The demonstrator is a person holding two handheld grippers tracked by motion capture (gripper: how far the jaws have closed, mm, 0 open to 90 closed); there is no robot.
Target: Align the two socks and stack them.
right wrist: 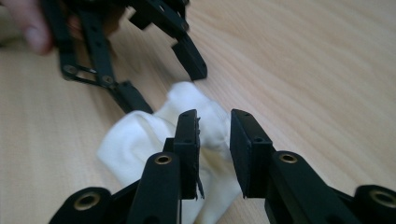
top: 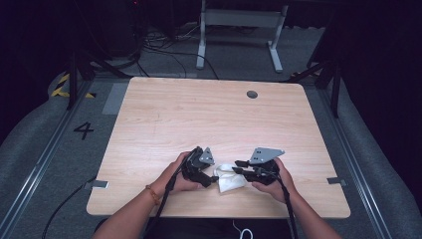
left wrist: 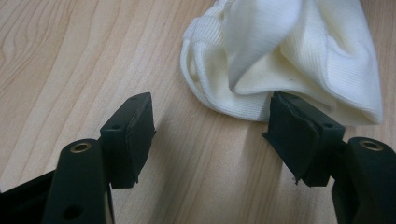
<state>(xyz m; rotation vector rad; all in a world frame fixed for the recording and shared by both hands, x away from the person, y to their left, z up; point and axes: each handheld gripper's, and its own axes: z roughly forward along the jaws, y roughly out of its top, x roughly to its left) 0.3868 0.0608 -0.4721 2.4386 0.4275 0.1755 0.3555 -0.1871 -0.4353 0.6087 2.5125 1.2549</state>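
Pale wood grain covers the worktop [top: 209,114], bare but for a small heap near the person's edge, where the two hands meet. That heap is a cream ribbed sock [top: 230,178], crumpled with a fold standing up, lying between the two tools. The left gripper [left wrist: 212,135] stands wide open, one pad touching the sock's near edge and the other on bare wood. The right gripper [right wrist: 215,151] is parted by a narrow gap over the cloth, and I cannot tell whether any fabric sits between the pads. The work looks to be at the grasping stage: next, each gripper should close on a separate edge of the sock so it can be spread flat.
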